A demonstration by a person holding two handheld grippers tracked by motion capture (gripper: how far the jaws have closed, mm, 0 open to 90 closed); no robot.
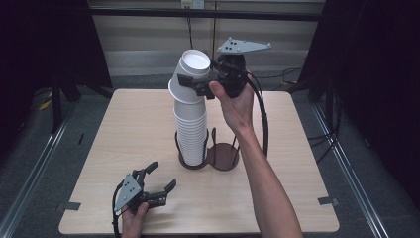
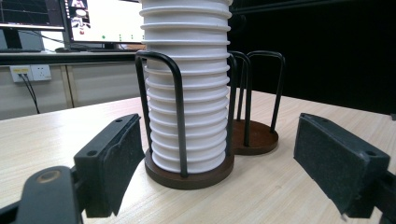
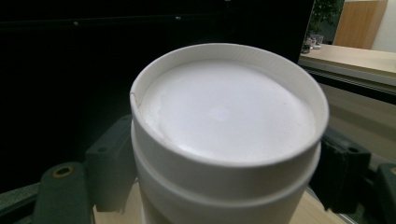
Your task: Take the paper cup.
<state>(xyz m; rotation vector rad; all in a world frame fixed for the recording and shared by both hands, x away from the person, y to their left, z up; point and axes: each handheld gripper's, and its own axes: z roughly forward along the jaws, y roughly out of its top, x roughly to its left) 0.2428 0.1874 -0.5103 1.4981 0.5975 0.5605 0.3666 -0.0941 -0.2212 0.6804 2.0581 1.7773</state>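
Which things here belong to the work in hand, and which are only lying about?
In the work:
- top cup, tilted, between the right gripper jaws
- cup stack
- two-ring cup holder

Not in the work:
- left gripper, open, low over the table
- monitors
- wall socket

1. Light wooden counter [image 1: 124, 144] with grey tape tabs [image 1: 328, 201] at its near edge.
2. Two monitors [image 2: 105, 21] glow on a desk behind, above a wall socket [image 2: 30, 72].
3. Black cables [image 1: 292, 74] trail over grey floor.
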